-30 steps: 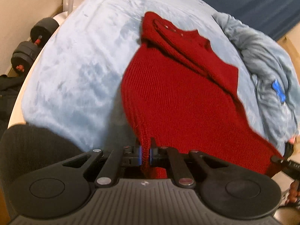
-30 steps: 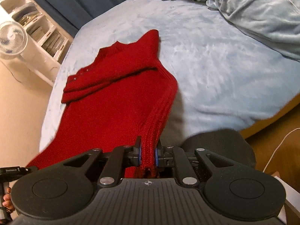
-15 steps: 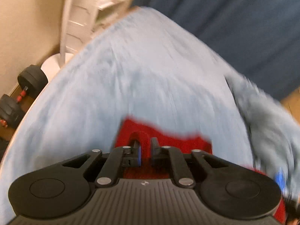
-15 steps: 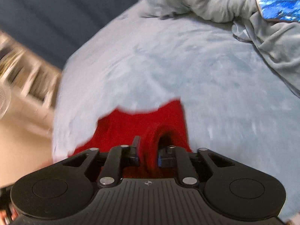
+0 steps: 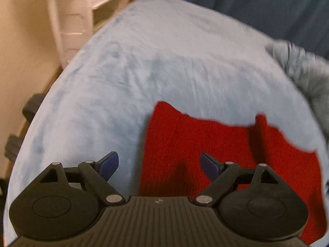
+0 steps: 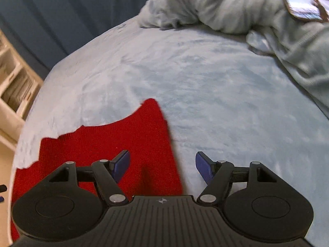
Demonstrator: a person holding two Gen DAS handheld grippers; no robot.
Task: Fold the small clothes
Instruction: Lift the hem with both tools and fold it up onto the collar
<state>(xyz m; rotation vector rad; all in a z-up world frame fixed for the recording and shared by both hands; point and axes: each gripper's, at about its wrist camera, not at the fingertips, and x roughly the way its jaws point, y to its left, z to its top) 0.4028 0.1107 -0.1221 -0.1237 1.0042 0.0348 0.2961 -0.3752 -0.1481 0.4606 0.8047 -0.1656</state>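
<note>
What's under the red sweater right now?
The red sweater lies on the light blue bed cover, which shows all round it. Whatever is beneath the knit itself, including any folded layers, is hidden.

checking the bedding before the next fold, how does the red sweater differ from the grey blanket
Colour: the sweater is bright red, the blanket pale grey-green.
Pose: the sweater lies flat on the bed, the blanket is bunched in a heap.
Load: a phone rests on the blanket; nothing lies on the sweater.
Place: the sweater is close under the fingers, the blanket at the bed's far side.
Both lie on the bed.
</note>
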